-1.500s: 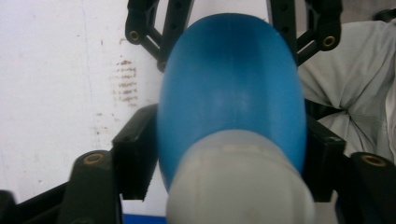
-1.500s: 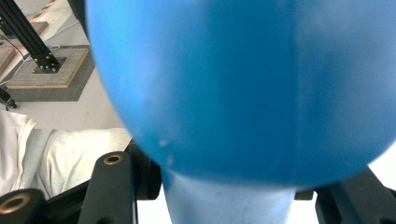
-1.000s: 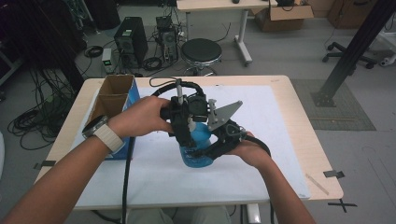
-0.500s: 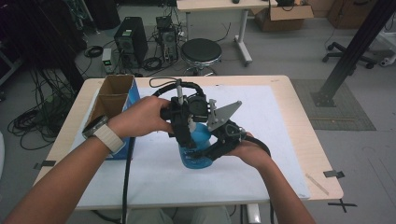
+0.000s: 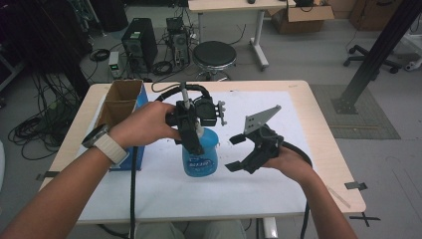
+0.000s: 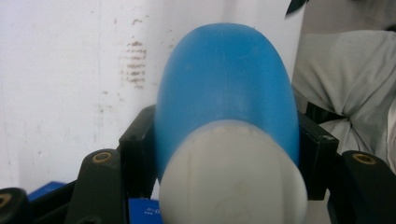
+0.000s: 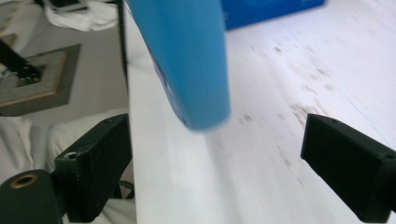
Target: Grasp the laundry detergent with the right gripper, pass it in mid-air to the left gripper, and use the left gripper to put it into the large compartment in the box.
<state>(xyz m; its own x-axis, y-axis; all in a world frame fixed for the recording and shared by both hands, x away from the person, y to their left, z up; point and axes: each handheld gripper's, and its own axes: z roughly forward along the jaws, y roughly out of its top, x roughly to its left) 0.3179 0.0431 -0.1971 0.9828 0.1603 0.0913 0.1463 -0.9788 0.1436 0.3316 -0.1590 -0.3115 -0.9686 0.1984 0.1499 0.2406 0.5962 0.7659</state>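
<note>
The left gripper [image 5: 193, 133] clamps the blue plastic bottle [image 5: 200, 155]; the right gripper [image 5: 238, 152], at its 3 o'clock, gapes. Judged next: carrying it one-handed.

Bottle [image 5: 200, 155] upright near centre of the surface [image 5: 318, 124], standing on the sheet [image 5: 298, 189] that covers most of it. Open cardboard box [image 5: 119, 107] at left edge of the surface, left of the bottle. Left gripper [image 5: 191, 132] above the bottle, jaws on either side of its upper part. Right gripper [image 5: 238, 153] just right of the bottle, apart from it, jaws spread toward it. Behind the surface, on the floor: stool [image 5: 214, 56] in the middle, computer tower [image 5: 139, 45] to its left, second table [image 5: 234, 6] farther back.
</note>
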